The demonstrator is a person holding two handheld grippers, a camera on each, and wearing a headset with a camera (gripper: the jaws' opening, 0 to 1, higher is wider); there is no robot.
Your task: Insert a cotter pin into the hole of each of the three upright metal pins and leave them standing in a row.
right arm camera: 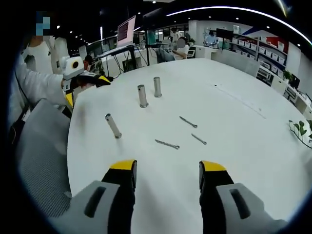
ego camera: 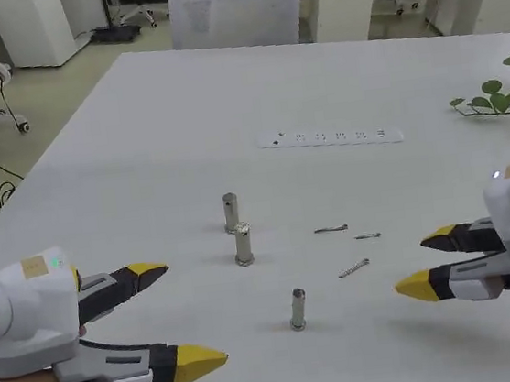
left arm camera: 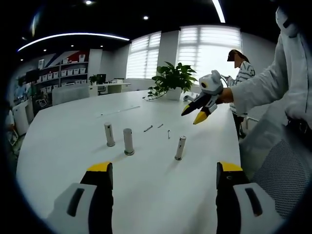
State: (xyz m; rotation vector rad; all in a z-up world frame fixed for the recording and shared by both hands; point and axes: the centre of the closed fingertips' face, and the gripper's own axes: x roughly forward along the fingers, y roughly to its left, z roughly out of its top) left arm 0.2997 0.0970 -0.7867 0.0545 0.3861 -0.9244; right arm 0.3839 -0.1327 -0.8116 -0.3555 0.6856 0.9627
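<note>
1. You cannot make out the holes in the metal pins (ego camera: 243, 244): too small.
2. Your cotter pins (ego camera: 353, 268) are slivers, ends unreadable.
3. At 3 o'clock the plant (ego camera: 501, 100) is cut off.
4. At 8 o'clock your left gripper (ego camera: 193, 312) runs off the edge.

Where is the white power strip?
In the head view, the power strip lies on the table beyond the three metal pins, left of the plant.

No legible text or labels
</note>
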